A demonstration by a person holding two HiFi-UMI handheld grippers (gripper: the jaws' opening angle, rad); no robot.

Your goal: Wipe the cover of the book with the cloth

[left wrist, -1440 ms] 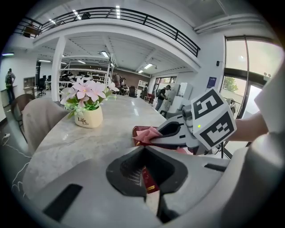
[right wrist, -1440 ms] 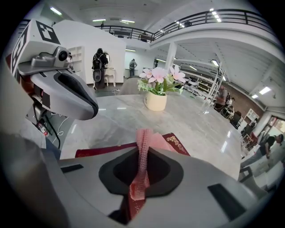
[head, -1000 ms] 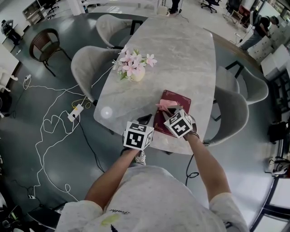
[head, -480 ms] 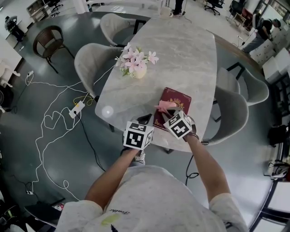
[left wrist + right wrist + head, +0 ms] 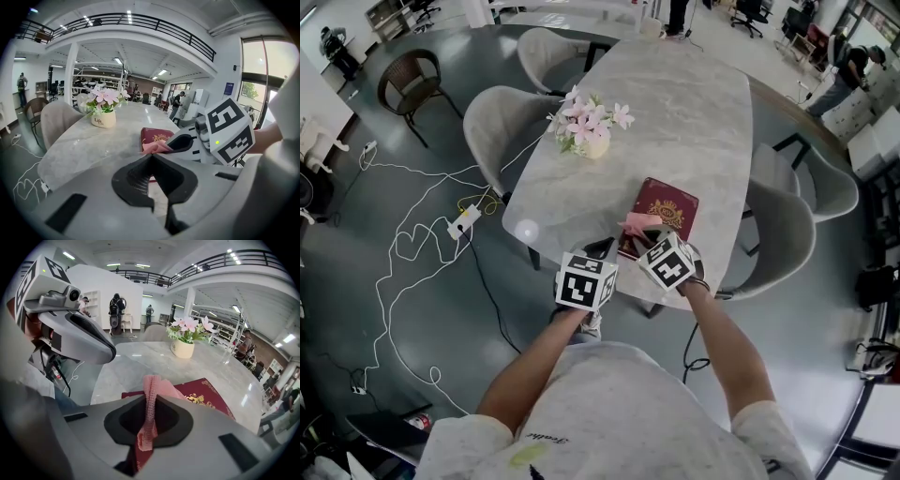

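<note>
A dark red book with a gold crest lies near the table's near right edge. My right gripper is shut on a pink cloth, which rests on the book's near left part. In the right gripper view the cloth runs up between the jaws, with the book just beyond. My left gripper is shut and holds nothing. It hovers at the table edge just left of the book. In the left gripper view, the book, the cloth and the right gripper's body are ahead to the right.
A small pot of pink flowers stands on the marble table, far left of the book. Grey chairs line both long sides. White cables and a power strip lie on the floor to the left.
The right gripper and cloth have drawn back a little toward the book's near end. The left gripper has stayed where it was.
</note>
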